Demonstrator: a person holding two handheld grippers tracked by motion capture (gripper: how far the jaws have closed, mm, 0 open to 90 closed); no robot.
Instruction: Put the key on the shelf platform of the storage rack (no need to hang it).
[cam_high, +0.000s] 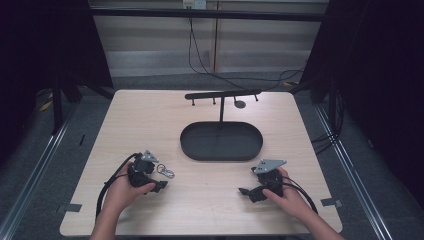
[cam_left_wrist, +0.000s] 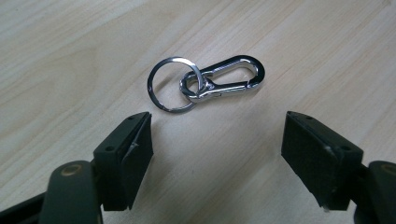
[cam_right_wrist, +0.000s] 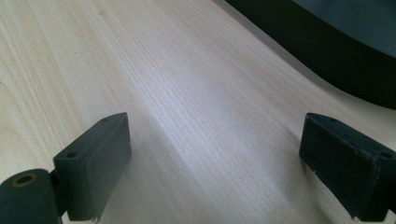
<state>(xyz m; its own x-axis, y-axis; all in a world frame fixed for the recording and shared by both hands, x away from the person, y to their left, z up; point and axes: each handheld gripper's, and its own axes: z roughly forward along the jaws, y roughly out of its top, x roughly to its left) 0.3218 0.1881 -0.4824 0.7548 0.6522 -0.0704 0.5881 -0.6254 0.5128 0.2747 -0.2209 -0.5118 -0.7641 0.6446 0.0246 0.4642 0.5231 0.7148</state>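
Two grippers sit low over the table (cam_high: 210, 200). The left gripper (cam_left_wrist: 217, 154), jaws apart and empty, faces the keyring (cam_left_wrist: 205, 83) lying just ahead: the reach-to-grasp step, I judge. Next: advance, straddle the clip, close. The right gripper (cam_right_wrist: 212, 158) idles open.

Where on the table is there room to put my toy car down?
Bare wood lies between the left tongs and right tongs, below the black oval tray. The table's far left corner is bare too. It is crowded by the carabiner keyring and behind the tray, under the hook rack.
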